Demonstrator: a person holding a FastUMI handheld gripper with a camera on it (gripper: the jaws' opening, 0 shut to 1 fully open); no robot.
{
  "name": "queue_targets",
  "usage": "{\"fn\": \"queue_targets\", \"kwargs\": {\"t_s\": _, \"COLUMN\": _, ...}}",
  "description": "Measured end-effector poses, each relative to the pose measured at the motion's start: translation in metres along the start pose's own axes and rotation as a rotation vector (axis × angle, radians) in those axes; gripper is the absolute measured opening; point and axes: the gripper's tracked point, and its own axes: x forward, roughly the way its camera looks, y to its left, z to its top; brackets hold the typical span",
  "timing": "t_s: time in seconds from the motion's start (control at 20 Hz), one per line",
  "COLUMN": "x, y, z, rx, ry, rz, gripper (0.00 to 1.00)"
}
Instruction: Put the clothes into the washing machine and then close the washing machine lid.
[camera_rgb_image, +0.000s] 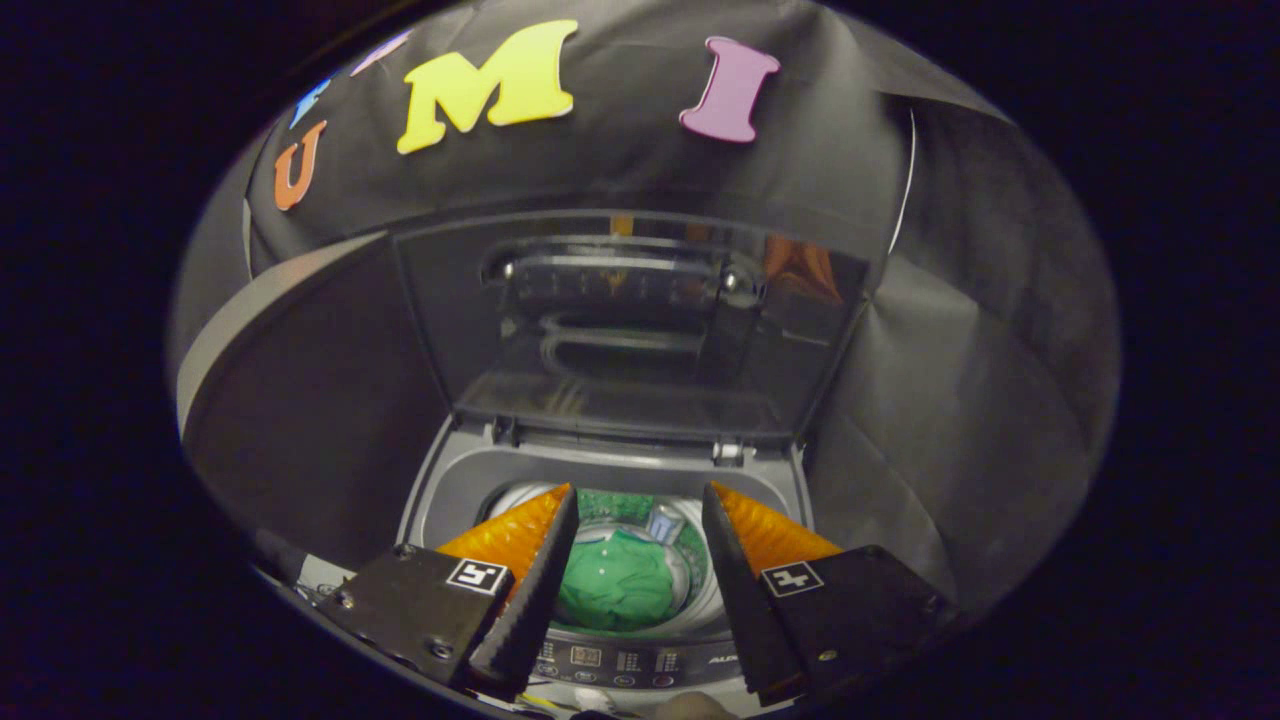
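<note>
A grey top-loading washing machine (460, 480) stands below me with its lid (630, 320) raised upright at the back, glass panel facing me. A green garment (618, 590) lies bunched in the drum (700, 560), seen between my fingers and well beneath them. My gripper (638, 500) hovers above the drum opening, open, with nothing between its fingers.
The machine's control panel (620, 662) runs along the front edge nearest me. Black cloth walls close in behind the lid and on both sides. A grey band (260, 300) runs along the left wall.
</note>
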Motion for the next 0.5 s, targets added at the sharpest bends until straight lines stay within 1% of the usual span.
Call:
{"fn": "queue_targets", "kwargs": {"t_s": 0.25, "x": -0.027, "y": -0.003, "z": 0.062, "rx": 0.023, "ry": -0.124, "rz": 0.006, "gripper": 0.78}}
{"fn": "queue_targets", "kwargs": {"t_s": 0.5, "x": -0.034, "y": -0.005, "z": 0.112, "rx": 0.051, "ry": -0.197, "rz": 0.012, "gripper": 0.78}}
